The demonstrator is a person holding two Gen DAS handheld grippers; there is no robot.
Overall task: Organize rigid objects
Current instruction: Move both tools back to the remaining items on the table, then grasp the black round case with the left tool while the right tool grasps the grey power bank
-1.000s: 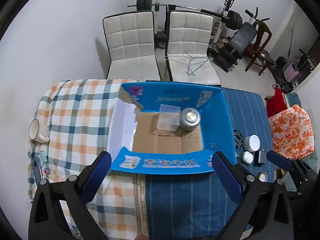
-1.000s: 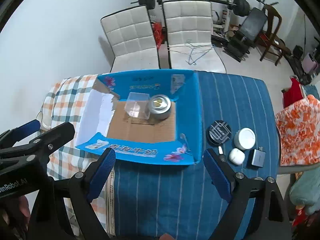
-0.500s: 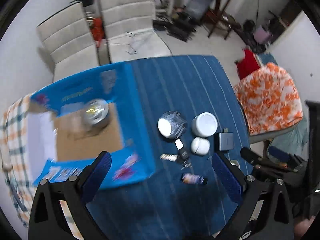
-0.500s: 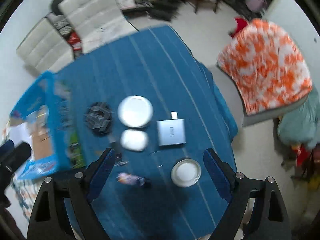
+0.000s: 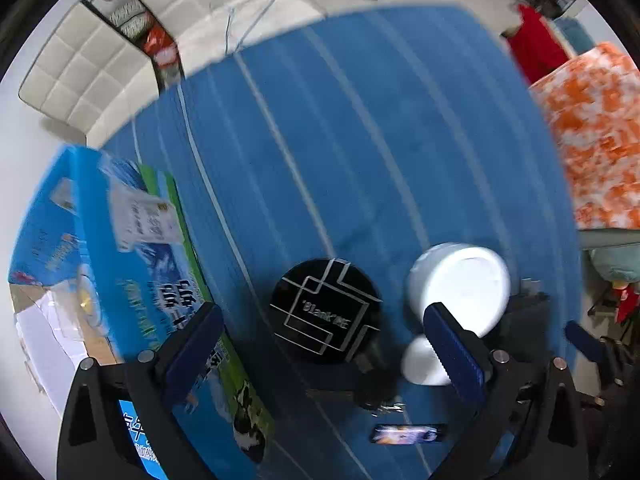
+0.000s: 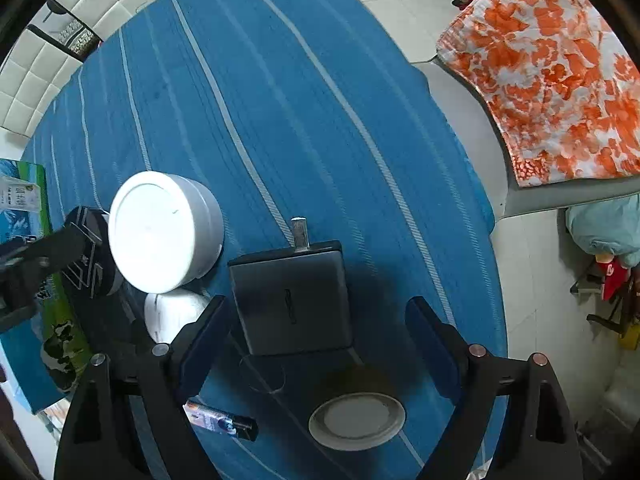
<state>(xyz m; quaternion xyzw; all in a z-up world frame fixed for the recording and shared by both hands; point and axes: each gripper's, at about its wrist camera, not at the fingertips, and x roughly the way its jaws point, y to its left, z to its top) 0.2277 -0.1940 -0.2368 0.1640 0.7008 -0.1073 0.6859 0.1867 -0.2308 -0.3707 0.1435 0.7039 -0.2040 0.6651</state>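
Through the left wrist camera, we are holding the left gripper [image 5: 326, 340] released, jaws spread wide above the black round tin [image 5: 325, 310] on the blue striped cloth [image 5: 340, 140]. The white round tin [image 5: 460, 286] is sitting just beside it, and the blue cardboard box [image 5: 80, 240] is lying off to the left.

Through the right wrist camera, we are keeping the right gripper [image 6: 316, 336] released too, its fingers straddling the grey charger [image 6: 292, 300]. A white lid [image 6: 356, 420] is resting nearer the camera, and a small tube [image 6: 220, 420] is lying near it.
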